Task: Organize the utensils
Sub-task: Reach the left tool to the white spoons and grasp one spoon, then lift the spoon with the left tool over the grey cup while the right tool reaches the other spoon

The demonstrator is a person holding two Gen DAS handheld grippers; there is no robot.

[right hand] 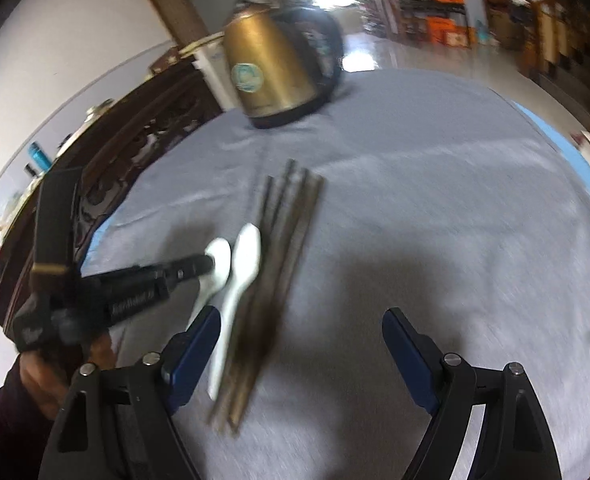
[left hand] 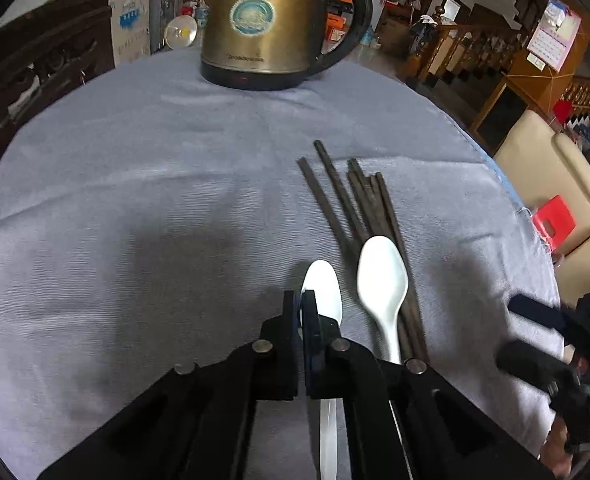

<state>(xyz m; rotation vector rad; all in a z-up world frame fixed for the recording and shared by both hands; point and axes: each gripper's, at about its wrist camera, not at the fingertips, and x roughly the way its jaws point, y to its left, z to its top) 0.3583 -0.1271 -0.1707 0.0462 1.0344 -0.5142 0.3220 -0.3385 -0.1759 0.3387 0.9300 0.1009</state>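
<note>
Two white spoons and several dark chopsticks point(left hand: 351, 200) lie on a grey cloth. My left gripper point(left hand: 301, 300) is shut on the left white spoon point(left hand: 329, 292), its pads pinching the edge of the bowl; the handle runs back under the fingers. The other white spoon point(left hand: 383, 276) rests on the chopsticks just to the right. In the right wrist view my right gripper point(right hand: 301, 316) stands open and low over the cloth. The second spoon point(right hand: 247, 256) and the near ends of the chopsticks point(right hand: 279, 248) lie by its left finger. The left gripper point(right hand: 209, 265) meets its spoon point(right hand: 220, 254) there.
A brass-coloured electric kettle point(left hand: 263, 20) with a black handle stands at the far side of the round table's cloth point(left hand: 135, 200). Dark carved wood furniture point(left hand: 35, 64) lies beyond the left edge, a beige sofa point(left hand: 551, 160) and red stool point(left hand: 555, 220) beyond the right.
</note>
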